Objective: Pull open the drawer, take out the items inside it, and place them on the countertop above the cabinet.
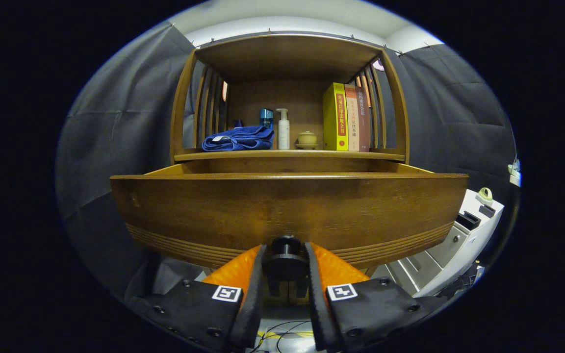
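A wooden drawer (287,208) stands pulled out from the cabinet, its wide front panel close before me. Its round dark knob (286,252) sits low on the panel, between my fingers. My gripper (286,260) is shut on the knob, one finger pressing each side. The drawer's inside is hidden behind the front panel. Above it runs the countertop (287,155), carrying a folded blue towel (238,138), a white pump bottle (283,130), a blue can (266,117), a small lidded ceramic jar (307,139) and upright books (345,117).
Slatted wooden side walls and a roof enclose the countertop shelf. A white unit with drawers (459,235) stands to the right of the cabinet. Cables (282,333) lie on the floor below my fingers. Dark cloth hangs on both sides.
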Demonstrator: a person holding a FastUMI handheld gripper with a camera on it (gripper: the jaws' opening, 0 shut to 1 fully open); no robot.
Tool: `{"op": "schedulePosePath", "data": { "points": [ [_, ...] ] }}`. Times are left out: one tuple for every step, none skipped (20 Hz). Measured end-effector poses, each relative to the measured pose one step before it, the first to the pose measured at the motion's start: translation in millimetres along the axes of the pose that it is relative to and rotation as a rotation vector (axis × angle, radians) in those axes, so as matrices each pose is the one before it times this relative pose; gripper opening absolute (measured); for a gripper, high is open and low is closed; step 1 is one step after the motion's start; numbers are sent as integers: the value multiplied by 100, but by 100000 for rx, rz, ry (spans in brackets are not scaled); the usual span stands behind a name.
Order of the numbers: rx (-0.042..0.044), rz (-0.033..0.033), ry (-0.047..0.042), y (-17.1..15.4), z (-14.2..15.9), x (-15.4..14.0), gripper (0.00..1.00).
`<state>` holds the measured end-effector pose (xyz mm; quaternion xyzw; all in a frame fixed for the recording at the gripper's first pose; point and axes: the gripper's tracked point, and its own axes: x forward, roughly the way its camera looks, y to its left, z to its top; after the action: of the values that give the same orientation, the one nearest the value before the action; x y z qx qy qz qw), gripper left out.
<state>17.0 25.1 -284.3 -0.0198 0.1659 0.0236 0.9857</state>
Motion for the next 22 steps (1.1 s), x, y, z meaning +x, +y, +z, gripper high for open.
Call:
{"op": "schedulePosePath", "data": {
  "points": [
    [16, 1275, -258, 336, -25, -217, 57],
    [-512, 1724, -86, 428, -9, 45, 64],
    [-1115, 1102, 9, 337, -65, -34, 71],
    [-1110, 564, -83, 187, -22, -109, 78],
    [-573, 417, -58, 138, -29, -51, 86],
    [-27, 307, -238, 121, 82, -56, 89],
    [134, 184, -475, -9, 80, -19, 92],
    [519, 525, -358, 93, 106, -66, 96],
    [603, 369, -247, -83, 45, -138, 99],
    [734, -66, -552, -160, 237, -125, 99],
    [1001, 57, -1150, -185, 413, -242, 99],
    [1052, 430, -2009, -87, 690, -464, 99],
    [659, 649, -2542, -64, 925, -556, 99],
    [490, 570, -2507, -165, 978, -768, 99],
    [546, 511, -2606, -158, 1104, -644, 99],
    [816, 150, -3138, -271, 1513, -727, 99],
    [1100, -326, -3264, -438, 1727, -493, 99],
    [1396, -362, -3633, -335, 2030, -308, 99],
    [1503, -510, -3942, -494, 2183, -365, 99],
    [928, -436, -3963, -484, 2406, -290, 99],
    [34, -470, -3456, -495, 2200, 0, 98],
    [-278, -52, -2840, -376, 1889, 457, 98]
  ]
}}
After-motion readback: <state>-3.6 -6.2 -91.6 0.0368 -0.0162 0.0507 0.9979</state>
